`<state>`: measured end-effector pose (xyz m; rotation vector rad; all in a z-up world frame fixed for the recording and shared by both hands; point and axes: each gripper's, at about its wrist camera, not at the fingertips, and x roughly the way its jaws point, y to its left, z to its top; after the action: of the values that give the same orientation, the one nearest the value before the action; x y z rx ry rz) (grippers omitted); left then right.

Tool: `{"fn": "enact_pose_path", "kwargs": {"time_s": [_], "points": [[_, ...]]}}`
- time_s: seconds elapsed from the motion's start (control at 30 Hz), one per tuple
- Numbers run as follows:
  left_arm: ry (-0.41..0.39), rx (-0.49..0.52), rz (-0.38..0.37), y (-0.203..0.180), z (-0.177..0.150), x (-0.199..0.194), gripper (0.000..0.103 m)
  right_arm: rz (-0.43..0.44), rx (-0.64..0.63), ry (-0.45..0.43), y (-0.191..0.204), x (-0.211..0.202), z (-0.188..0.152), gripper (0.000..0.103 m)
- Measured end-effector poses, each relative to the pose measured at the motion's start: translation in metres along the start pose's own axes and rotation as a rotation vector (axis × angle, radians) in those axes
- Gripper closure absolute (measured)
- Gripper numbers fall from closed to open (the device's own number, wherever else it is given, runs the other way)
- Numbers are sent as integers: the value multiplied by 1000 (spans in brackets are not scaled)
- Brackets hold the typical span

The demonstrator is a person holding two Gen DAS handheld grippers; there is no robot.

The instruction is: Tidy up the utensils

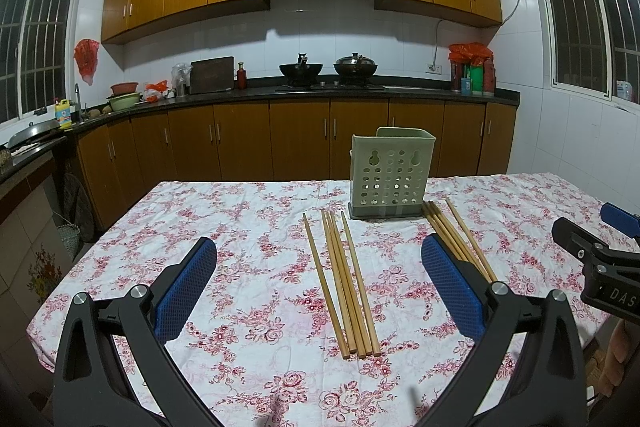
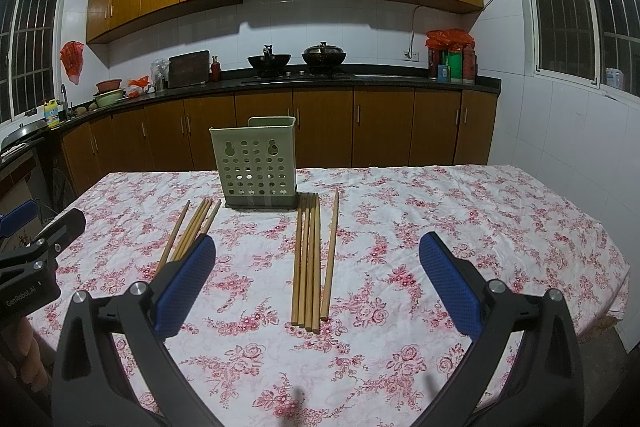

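Two bunches of wooden chopsticks lie on the floral tablecloth (image 1: 240,227) in front of a pale green perforated utensil holder (image 1: 390,175), which stands upright. The left bunch (image 1: 344,287) lies between the blue pads of my left gripper (image 1: 318,243), which hovers open above it. The right bunch (image 1: 460,239) is partly hidden behind that gripper's right pad. In the right wrist view, the right bunch (image 2: 310,267) lies under my open right gripper (image 2: 318,241), with the holder (image 2: 256,163) beyond it. The left bunch (image 2: 192,231) shows beside the left gripper (image 2: 44,217). Neither gripper holds anything.
The table's far edge runs just behind the holder, and its right edge (image 2: 612,291) drops off near the right gripper. Beyond stand brown kitchen cabinets (image 1: 300,139) and a dark counter with two woks (image 1: 328,69). A hand shows at the lower left (image 2: 24,351).
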<state>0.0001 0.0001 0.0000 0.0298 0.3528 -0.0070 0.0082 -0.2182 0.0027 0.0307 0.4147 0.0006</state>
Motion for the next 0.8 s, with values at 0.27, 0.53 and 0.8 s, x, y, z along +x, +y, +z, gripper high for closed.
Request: {"fn": "enact_pose_path", "kwargs": {"time_s": [0.27,0.53,0.8], "points": [[1,0,0,0,1,1,2,0,0,1,2,1,0,4],[3,0,1,0,2,2,2,1,1,5,3,1,-1,4],[59,13,27,-1,-4,18,2,-7,36,76,-7,24,-4,4]]}}
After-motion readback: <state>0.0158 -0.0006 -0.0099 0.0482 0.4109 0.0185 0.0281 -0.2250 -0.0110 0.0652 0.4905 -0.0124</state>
